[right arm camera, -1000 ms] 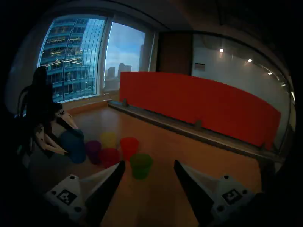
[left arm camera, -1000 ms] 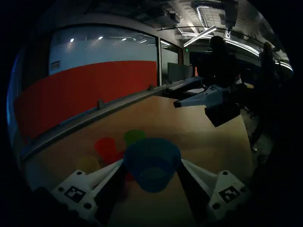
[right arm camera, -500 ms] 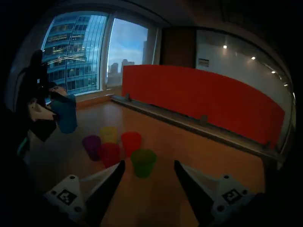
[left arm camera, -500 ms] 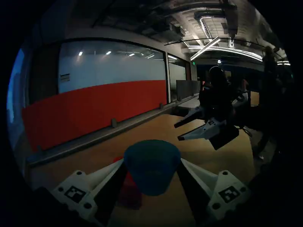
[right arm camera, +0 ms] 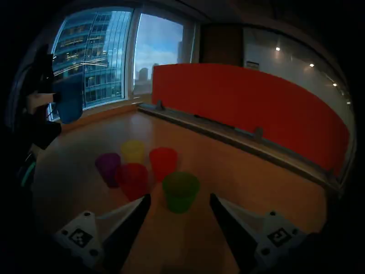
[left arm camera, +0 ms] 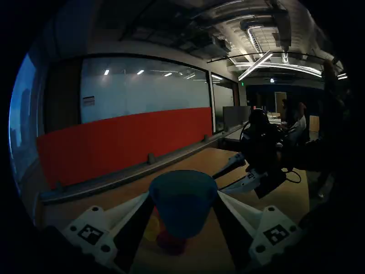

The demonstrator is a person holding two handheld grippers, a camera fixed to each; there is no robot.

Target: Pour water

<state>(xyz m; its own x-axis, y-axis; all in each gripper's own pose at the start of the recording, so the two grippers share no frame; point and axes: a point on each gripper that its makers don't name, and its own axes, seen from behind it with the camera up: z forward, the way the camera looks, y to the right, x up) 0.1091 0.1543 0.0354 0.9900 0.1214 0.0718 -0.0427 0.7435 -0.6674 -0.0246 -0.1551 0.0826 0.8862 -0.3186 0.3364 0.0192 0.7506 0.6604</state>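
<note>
My left gripper (left arm camera: 182, 194) is shut on a blue cup (left arm camera: 182, 212) and holds it upright in the air above the wooden table (left arm camera: 273, 205). Under the blue cup lie a red cup (left arm camera: 171, 240) and a yellow cup (left arm camera: 153, 228). In the right gripper view the blue cup (right arm camera: 69, 102) hangs high at the far left. My right gripper (right arm camera: 179, 205) is open and low over the table, and a green cup (right arm camera: 180, 191) stands just ahead of its fingertips. Behind the green cup stand an orange-red cup (right arm camera: 163, 162), a red cup (right arm camera: 132, 180), a purple cup (right arm camera: 108, 168) and a yellow cup (right arm camera: 133, 150). The right gripper (left arm camera: 218, 182) also appears beyond the blue cup.
A red partition (right arm camera: 255, 105) with a grey rail (right arm camera: 237, 139) runs along the table's far edge. Large windows (right arm camera: 91, 59) stand at the back left. A person's dark arm (left arm camera: 310, 153) holds the right gripper. A black cable (left arm camera: 294, 176) lies on the table.
My left gripper has lifted the blue cup from beside the other cups to well above the table. My right gripper has moved closer to the green cup.
</note>
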